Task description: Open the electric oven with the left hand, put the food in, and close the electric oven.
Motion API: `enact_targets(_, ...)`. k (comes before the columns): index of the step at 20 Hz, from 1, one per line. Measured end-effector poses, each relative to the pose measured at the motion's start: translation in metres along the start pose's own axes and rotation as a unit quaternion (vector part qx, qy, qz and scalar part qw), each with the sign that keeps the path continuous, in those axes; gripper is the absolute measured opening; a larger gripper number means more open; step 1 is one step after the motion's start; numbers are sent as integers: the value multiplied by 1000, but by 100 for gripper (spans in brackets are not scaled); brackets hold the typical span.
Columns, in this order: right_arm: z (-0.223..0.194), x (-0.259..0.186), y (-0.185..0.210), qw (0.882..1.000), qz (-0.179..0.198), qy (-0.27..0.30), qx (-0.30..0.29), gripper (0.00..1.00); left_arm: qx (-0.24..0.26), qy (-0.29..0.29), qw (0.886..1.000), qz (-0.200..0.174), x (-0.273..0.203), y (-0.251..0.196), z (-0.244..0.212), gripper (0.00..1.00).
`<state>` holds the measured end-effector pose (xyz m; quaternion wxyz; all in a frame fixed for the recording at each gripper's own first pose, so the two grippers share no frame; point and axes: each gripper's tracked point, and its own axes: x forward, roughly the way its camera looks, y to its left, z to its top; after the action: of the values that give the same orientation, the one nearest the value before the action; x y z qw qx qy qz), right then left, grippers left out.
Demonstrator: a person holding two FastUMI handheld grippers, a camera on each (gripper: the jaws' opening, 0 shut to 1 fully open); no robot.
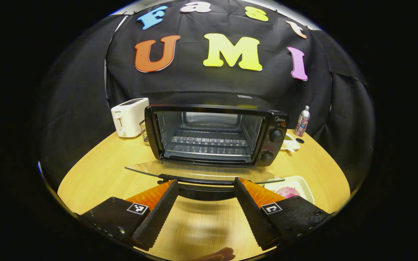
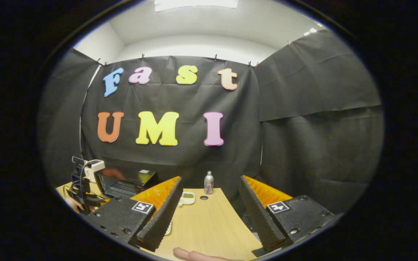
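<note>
Black oven [image 1: 209, 134]; white toaster [image 1: 129, 116]; light wood table [image 1: 100, 170].

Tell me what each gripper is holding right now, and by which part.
Nothing is held. The left gripper is open, its fingers flanking the lowered oven door's handle without pressing it. The right gripper is open over the table.

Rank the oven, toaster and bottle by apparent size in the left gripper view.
1. electric oven, by far the largest.
2. white toaster.
3. bottle, smallest, though it stands farther back, which may shrink it.
</note>
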<state>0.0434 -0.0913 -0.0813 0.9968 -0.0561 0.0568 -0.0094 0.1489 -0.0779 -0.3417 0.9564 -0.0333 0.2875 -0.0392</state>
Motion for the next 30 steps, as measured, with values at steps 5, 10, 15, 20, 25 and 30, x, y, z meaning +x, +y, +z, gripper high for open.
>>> enact_targets(5, -20, 16, 21, 999, 21, 35, -19, 99, 11, -4, 1000, 3, 1, -4, -24, 94)
enact_targets(10, -53, 50, 42, 993, 45, 103, -41, 97, 26, 35, 999, -12, 10, -16, -63, 96)
enact_targets(15, -81, 87, 65, 982, 63, 162, -79, 100, 10, 58, 998, -18, 13, -11, -70, 96)
enact_targets(20, -125, 110, 103, 960, 105, 245, -85, 100, 22, 79, 996, -21, 20, -9, -86, 96)
enact_targets(25, -164, 137, 127, 933, 121, 326, -95, 100, 27, 39, 998, -27, 5, -7, -69, 95)
enact_targets(30, -221, 151, 144, 885, 149, 434, -74, 100, 39, -34, 998, -36, -39, -7, -25, 94)
